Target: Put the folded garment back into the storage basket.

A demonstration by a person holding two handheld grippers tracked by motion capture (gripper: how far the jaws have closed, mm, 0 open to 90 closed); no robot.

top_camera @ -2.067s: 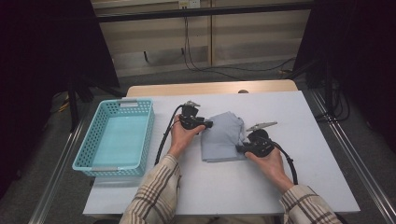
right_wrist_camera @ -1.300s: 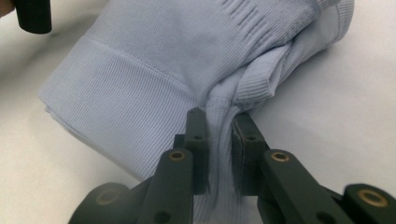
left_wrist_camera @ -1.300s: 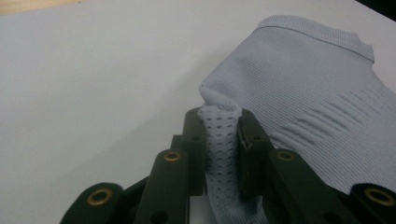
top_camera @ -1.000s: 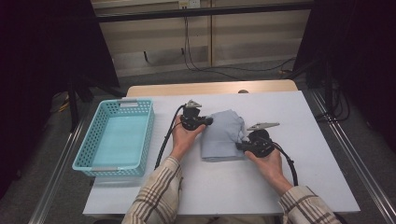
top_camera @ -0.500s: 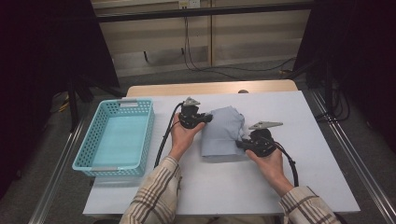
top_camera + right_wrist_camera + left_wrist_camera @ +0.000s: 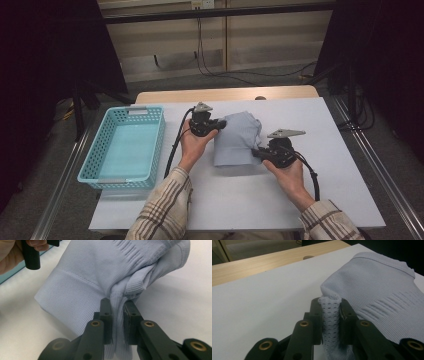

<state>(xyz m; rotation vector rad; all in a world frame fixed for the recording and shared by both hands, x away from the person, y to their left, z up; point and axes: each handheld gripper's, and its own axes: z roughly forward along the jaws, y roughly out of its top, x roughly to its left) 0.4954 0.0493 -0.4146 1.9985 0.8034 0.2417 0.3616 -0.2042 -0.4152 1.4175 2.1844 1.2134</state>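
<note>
A pale blue knitted garment (image 6: 236, 139) lies folded in the middle of the white table (image 6: 310, 200). My left gripper (image 6: 220, 123) is at its upper left edge, shut on a bunch of the cloth. In the left gripper view the perforated fabric (image 6: 331, 315) is pinched between the black jaws, with the ribbed garment (image 6: 382, 295) spreading to the right. My right gripper (image 6: 256, 152) is at the garment's lower right edge, also shut on the cloth. In the right gripper view a gathered fold (image 6: 119, 307) sits between the jaws, and the ribbed hem (image 6: 72, 305) lies to the left.
A turquoise plastic basket (image 6: 95, 165) stands on the left part of the table. A wooden strip (image 6: 230, 94) runs along the table's far edge. Black cables (image 6: 175, 145) trail from both grippers. Bare table lies in front of and to the right of the garment.
</note>
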